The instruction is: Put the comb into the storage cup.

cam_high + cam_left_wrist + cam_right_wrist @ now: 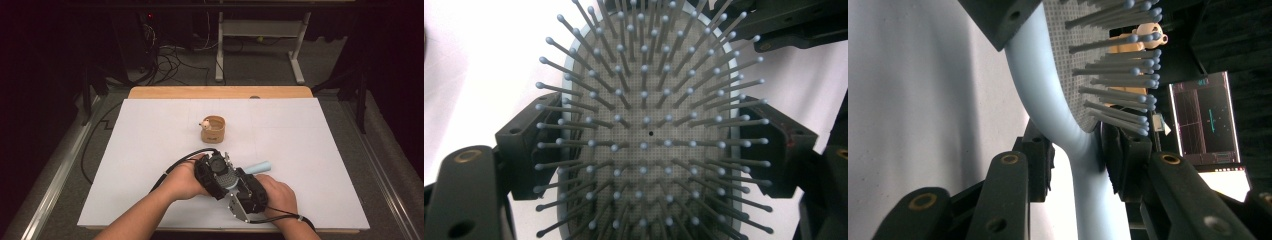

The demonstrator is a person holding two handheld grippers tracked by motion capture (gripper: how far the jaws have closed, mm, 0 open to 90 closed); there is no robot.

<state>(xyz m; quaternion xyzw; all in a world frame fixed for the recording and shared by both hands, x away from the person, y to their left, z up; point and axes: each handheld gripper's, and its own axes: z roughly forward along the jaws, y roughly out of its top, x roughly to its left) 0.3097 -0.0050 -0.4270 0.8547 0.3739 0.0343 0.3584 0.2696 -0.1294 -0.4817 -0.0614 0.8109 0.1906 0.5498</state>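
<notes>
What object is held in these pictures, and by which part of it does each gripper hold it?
A light blue hairbrush: the left gripper clamps the sides of its bristled head, while the right gripper's jaws sit around the neck where head meets handle.

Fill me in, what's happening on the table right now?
A person holds a light-blue hairbrush between two handheld grippers. The left gripper is shut on the brush head, bristles facing its camera. The right gripper straddles the neck by the handle; contact is unclear. A small wooden cup stands farther back on the white table.
</notes>
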